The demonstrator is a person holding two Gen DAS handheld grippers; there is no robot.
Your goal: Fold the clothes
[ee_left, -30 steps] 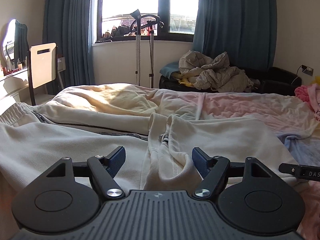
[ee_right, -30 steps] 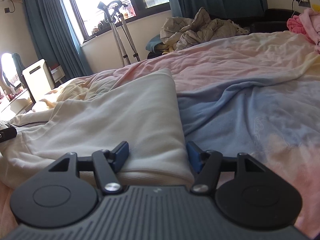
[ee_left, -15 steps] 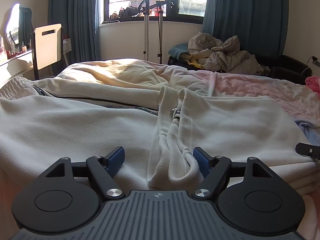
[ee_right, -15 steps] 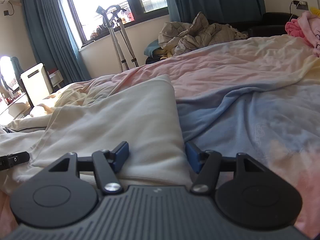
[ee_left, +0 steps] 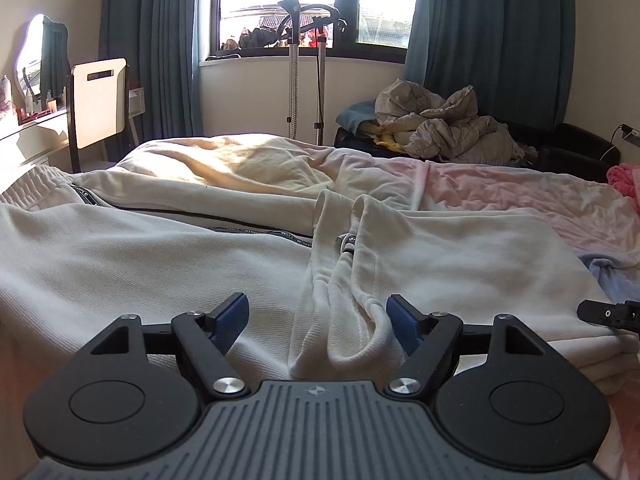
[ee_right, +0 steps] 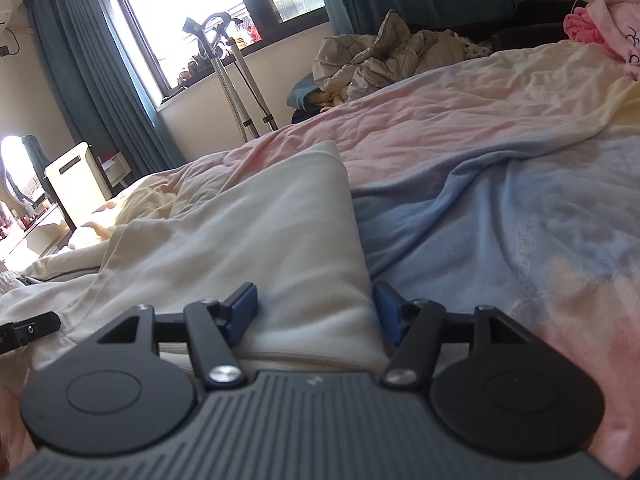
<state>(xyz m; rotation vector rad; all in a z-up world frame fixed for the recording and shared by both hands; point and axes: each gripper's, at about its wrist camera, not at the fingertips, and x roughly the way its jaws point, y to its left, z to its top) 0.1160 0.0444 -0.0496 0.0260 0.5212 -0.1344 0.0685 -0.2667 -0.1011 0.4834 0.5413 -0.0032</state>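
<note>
Cream sweatpants (ee_left: 132,264) lie spread on the bed, the elastic waistband (ee_left: 28,188) at far left and a dark printed tape running along the side. A bunched fold of the fabric (ee_left: 344,320) rises between the fingers of my left gripper (ee_left: 316,320), which is open over the near edge. My right gripper (ee_right: 314,312) is also open, and between its blue pads (ee_right: 242,312) sits the corner of a folded-over cream panel (ee_right: 280,240). Each gripper's tip shows in the other's view: the right gripper (ee_left: 608,314) and the left gripper (ee_right: 28,330).
The bed carries a pastel pink, blue and yellow sheet (ee_right: 500,184). Beyond it are a heap of grey bedding (ee_left: 444,128) on a dark sofa, a garment steamer stand (ee_left: 296,60) at the window, a chair (ee_left: 100,100) and a dresser to the left, and pink clothes (ee_right: 600,20) at far right.
Both views have shifted a little over the garment's near edge, and the right one has tilted. The fingers have stayed apart and the cloth lies much the same.
</note>
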